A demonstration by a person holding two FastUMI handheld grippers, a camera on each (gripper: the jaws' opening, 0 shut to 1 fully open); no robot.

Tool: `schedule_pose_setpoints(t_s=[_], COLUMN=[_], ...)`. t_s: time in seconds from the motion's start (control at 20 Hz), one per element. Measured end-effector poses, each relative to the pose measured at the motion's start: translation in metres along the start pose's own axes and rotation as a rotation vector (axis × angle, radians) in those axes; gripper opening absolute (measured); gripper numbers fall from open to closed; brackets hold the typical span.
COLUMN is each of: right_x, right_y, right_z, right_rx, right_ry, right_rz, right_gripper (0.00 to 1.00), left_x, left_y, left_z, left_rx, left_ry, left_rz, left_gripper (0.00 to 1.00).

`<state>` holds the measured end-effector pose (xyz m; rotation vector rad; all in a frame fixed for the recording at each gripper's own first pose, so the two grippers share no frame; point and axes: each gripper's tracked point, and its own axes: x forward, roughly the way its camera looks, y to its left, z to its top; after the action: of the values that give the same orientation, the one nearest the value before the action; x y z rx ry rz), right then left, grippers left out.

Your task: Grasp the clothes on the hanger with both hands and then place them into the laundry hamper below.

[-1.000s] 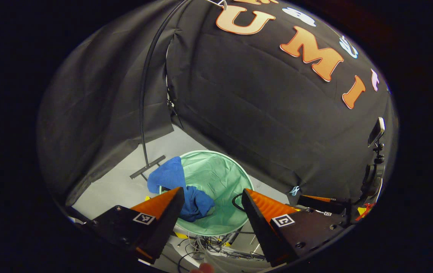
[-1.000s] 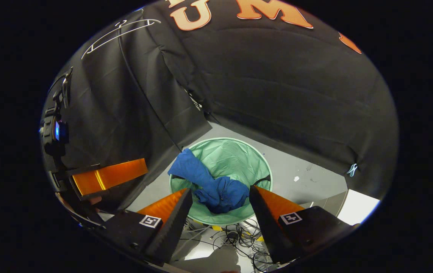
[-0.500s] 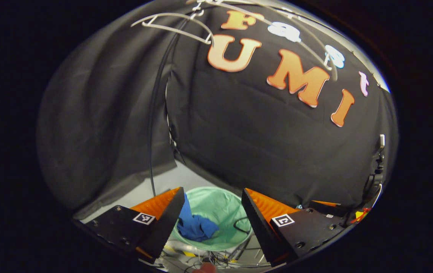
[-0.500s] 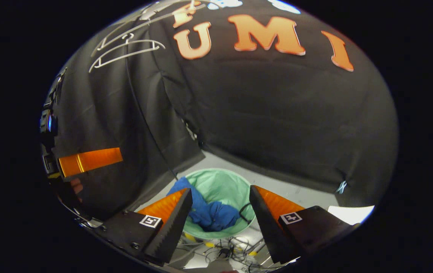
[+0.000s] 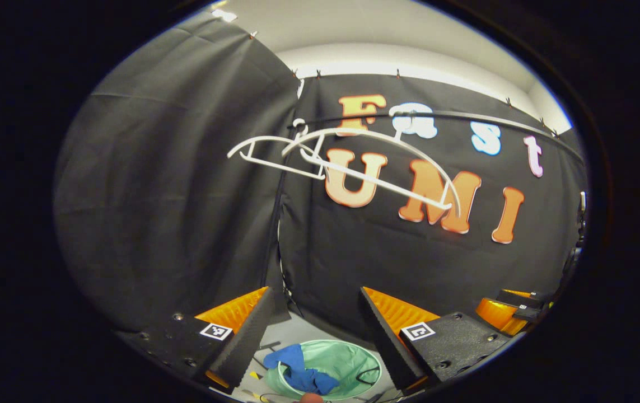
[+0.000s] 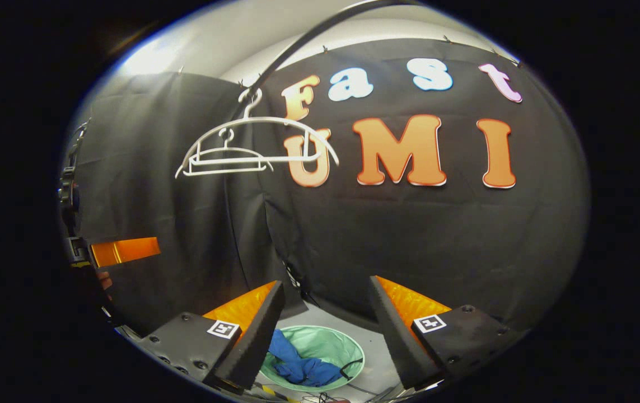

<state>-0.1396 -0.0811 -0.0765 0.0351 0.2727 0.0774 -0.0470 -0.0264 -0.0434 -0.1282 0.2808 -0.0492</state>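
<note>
Both tools stand wide and empty: the left hand-held gripper (image 5: 314, 313) and the right hand-held gripper (image 6: 325, 305) each point at the booth wall. Far below, the blue clothes (image 6: 300, 366) lie in the green laundry hamper (image 6: 328, 347), one end draped over its rim. Two bare white hangers (image 6: 252, 148) hang from a dark rail (image 6: 320, 31) above.

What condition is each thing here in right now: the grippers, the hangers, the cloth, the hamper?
Left gripper: open, holding nothing.
Right gripper: open, holding nothing.
White hangers: bare, hooked on the rail.
Blue clothes: crumpled in the hamper, part draped over its rim.
Green laundry hamper: upright, open-topped.
</note>
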Motion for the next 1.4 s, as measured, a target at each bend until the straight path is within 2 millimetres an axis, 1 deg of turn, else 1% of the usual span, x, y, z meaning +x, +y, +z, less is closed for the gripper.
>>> schedule_pose_setpoints(t_s=[0.05,0.1,0.15,0.2,0.25,0.35,0.4,0.5,0.6,0.65,0.7,0.8,0.85,0.9,0.95,1.0,1.05,1.1,1.2,1.25,1.3,1.35,1.4], right_x=[-0.009,-0.017,-0.036,-0.048,-0.060,-0.085,-0.097,-0.124,-0.148,-0.157,-0.166,-0.183,-0.191,-0.198,-0.206,-0.214,-0.222,-0.229,-0.238,-0.241,-0.243,-0.246,-0.247], right_y=[0.002,0.004,0.003,0.005,0.007,0.013,0.016,0.023,0.036,0.042,0.047,0.059,0.063,0.065,0.067,0.068,0.067,0.064,0.059,0.060,0.059,0.057,0.055], right_z=[0.010,0.024,0.038,0.045,0.052,0.068,0.076,0.092,0.105,0.110,0.110,0.106,0.103,0.095,0.090,0.084,0.080,0.075,0.064,0.060,0.060,0.062,0.064], right_rx=[0.017,0.031,0.037,0.038,0.036,0.027,0.025,0.030,0.033,0.030,0.023,0.015,0.018,0.019,0.018,0.014,0.007,-0.003,-0.023,-0.027,-0.028,-0.028,-0.027], right_ry=[-0.023,-0.052,-0.081,-0.106,-0.130,-0.182,-0.212,-0.266,-0.312,-0.324,-0.325,-0.323,-0.322,-0.312,-0.306,-0.304,-0.302,-0.304,-0.288,-0.279,-0.282,-0.286,-0.290], right_rz=[0.000,-0.008,-0.021,-0.037,-0.050,-0.086,-0.107,-0.147,-0.170,-0.182,-0.190,-0.194,-0.197,-0.203,-0.206,-0.210,-0.220,-0.239,-0.268,-0.272,-0.275,-0.281,-0.284], right_gripper=[0.89,1.00,0.94,0.89,0.89,0.89,0.88,0.88,0.88,0.93,0.97,0.97,1.00,1.00,0.97,0.97,0.97,0.91,0.97,0.97,0.98,1.00,0.96], left_x=[-0.009,-0.018,-0.027,-0.035,-0.042,-0.051,-0.061,-0.076,-0.093,-0.101,-0.110,-0.124,-0.130,-0.137,-0.141,-0.148,-0.154,-0.158,-0.162,-0.163,-0.163,-0.163,-0.164], left_y=[0.002,0.001,-0.004,-0.006,-0.006,0.007,0.010,0.018,0.022,0.025,0.027,0.032,0.035,0.039,0.041,0.040,0.039,0.038,0.034,0.031,0.032,0.032,0.032], left_z=[0.013,0.023,0.026,0.032,0.040,0.060,0.068,0.072,0.072,0.072,0.070,0.065,0.061,0.056,0.053,0.051,0.050,0.049,0.043,0.038,0.040,0.042,0.045], left_rx=[0.019,0.037,0.048,0.051,0.048,0.044,0.044,0.040,0.040,0.042,0.047,0.071,0.086,0.099,0.107,0.112,0.115,0.114,0.099,0.096,0.096,0.099,0.103], left_ry=[-0.032,-0.067,-0.098,-0.123,-0.143,-0.173,-0.183,-0.196,-0.204,-0.204,-0.202,-0.210,-0.210,-0.210,-0.214,-0.223,-0.236,-0.249,-0.249,-0.239,-0.241,-0.247,-0.253], left_rz=[0.007,0.011,0.007,0.001,-0.007,-0.021,-0.026,-0.032,-0.048,-0.053,-0.059,-0.068,-0.065,-0.057,-0.057,-0.063,-0.069,-0.079,-0.103,-0.110,-0.109,-0.108,-0.105], left_gripper=[0.92,0.91,0.91,0.91,0.91,0.92,0.91,0.91,0.91,0.91,0.91,0.91,0.91,0.91,0.91,0.94,0.94,0.91,0.92,0.92,0.92,0.91,0.92])
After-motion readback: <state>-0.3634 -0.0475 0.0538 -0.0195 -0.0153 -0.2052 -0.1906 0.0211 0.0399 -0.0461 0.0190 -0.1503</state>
